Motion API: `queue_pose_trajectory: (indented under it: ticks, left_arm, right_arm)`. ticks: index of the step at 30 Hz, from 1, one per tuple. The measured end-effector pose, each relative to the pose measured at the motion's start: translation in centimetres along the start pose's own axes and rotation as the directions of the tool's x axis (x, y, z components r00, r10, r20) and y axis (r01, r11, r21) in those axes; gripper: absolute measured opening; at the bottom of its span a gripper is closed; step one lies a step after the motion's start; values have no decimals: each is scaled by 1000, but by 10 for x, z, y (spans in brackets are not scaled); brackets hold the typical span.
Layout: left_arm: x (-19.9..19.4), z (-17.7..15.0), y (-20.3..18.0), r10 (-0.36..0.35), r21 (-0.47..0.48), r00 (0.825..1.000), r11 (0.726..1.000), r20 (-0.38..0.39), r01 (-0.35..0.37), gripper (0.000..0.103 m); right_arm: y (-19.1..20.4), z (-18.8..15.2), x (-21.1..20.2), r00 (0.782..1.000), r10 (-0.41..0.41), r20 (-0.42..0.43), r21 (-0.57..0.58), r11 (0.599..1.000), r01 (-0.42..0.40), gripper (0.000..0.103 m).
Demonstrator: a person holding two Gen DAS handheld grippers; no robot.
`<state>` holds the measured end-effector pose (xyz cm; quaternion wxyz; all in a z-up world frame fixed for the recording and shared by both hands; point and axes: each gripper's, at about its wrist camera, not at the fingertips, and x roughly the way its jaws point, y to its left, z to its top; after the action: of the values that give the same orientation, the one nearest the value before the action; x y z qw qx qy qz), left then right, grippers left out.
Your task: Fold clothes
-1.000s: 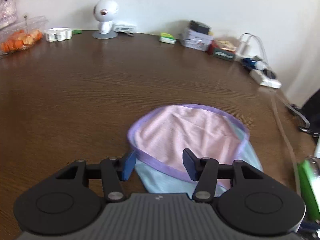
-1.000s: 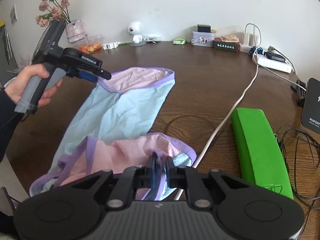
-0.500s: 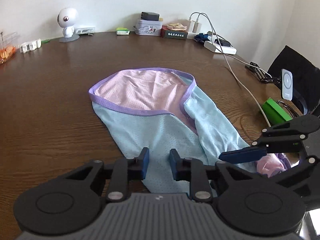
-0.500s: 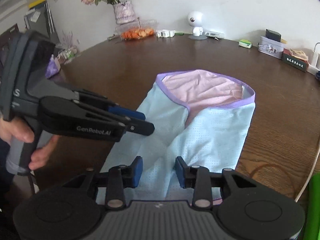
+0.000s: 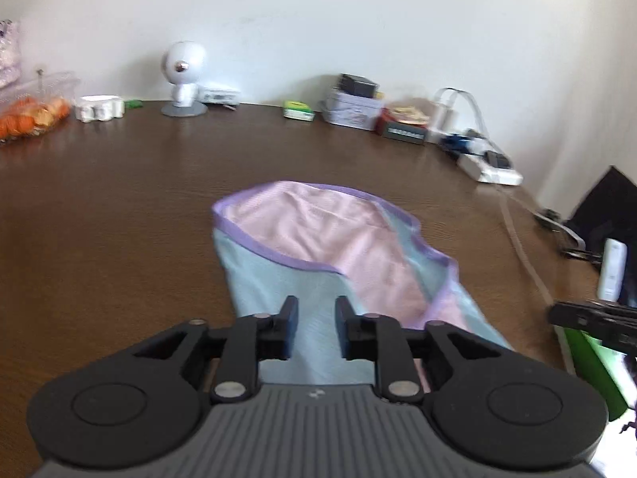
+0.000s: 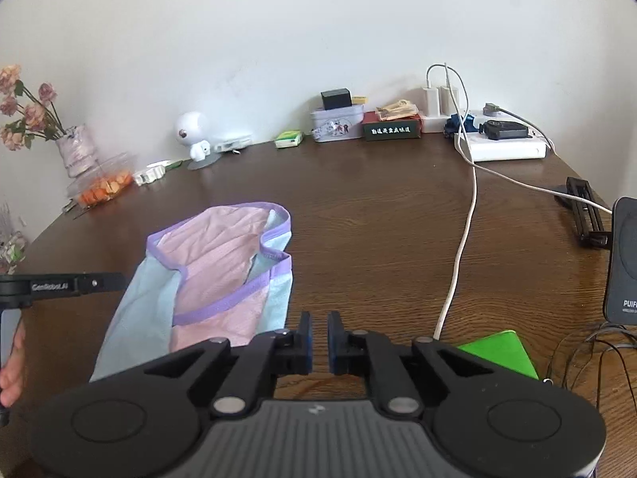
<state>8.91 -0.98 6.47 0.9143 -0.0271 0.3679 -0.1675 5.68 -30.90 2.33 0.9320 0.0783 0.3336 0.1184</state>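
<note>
Left wrist view shows the left gripper (image 5: 316,316) above the near end of the garment (image 5: 318,255), its jaws part-open and opening with only air between them. Over bare wood beside the cloth's right edge, the right gripper (image 6: 318,336) holds nothing, its jaws a narrow slit and closing. Pale blue and pink with lilac trim, the garment lies near the table's (image 6: 378,215) front edge, waistband toward the wall. A white cable (image 6: 464,247) runs along the right side.

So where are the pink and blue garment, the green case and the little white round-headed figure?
Garment (image 6: 215,279): right wrist view, on its pink middle.
Green case (image 6: 499,352): right wrist view, on its top face.
White figure (image 5: 184,65): left wrist view, on its round head.
</note>
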Motion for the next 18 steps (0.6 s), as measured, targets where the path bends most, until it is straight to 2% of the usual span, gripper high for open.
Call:
queue_pose_trajectory:
  ticks: [1,2,3,4,5,7,9,10,11,12,15,16,18]
  left_arm:
    - [-8,-9,-16,-43,41,999,998,-18,44,47]
    - [-13,-18,-24,-72,59,997,996,-38,74,47]
    - [-17,-27,-27,-87,56,994,994,-58,91,47]
    - [-20,-36,-30,-103,52,992,993,-78,107,47]
    - [-24,-45,-32,-119,48,988,991,-98,124,40]
    - [-31,-62,-38,-151,38,979,987,-137,157,43]
    - [-35,-76,-33,-143,13,977,989,-155,147,40]
    - [-37,-81,-30,-121,10,981,992,-153,124,20]
    - [-39,-84,-27,-90,13,986,996,-142,93,6]
    - [-42,-85,-23,-63,-1,990,998,-127,63,5]
    - [-58,-81,4,-18,-111,998,994,-54,12,5]
    - [-67,-82,15,20,-160,1000,987,-22,-23,5]
    - [-83,-84,39,110,-280,994,955,25,-99,5]
  right_arm:
    - [5,-1,-5,999,41,0,-31,999,-41,12]
    - [18,-3,-7,995,99,-20,-88,991,-100,15]
    - [30,-6,-8,987,155,-43,-143,977,-160,26]
    - [43,-9,-10,975,209,-69,-196,956,-219,37]
    - [55,-13,-8,964,247,-99,-246,933,-264,39]
    - [75,-21,-1,955,260,-139,-309,905,-291,37]
    - [79,-22,10,956,250,-154,-302,909,-286,35]
    - [80,-22,16,956,245,-162,-291,914,-283,33]
    - [80,-22,22,956,240,-170,-279,918,-280,26]
    - [79,-23,26,956,232,-179,-270,923,-275,4]
    - [76,-26,28,967,182,-176,-268,937,-225,3]
    - [72,-28,24,969,176,-176,-260,941,-218,2]
    - [65,-33,17,969,164,-182,-238,949,-205,2]
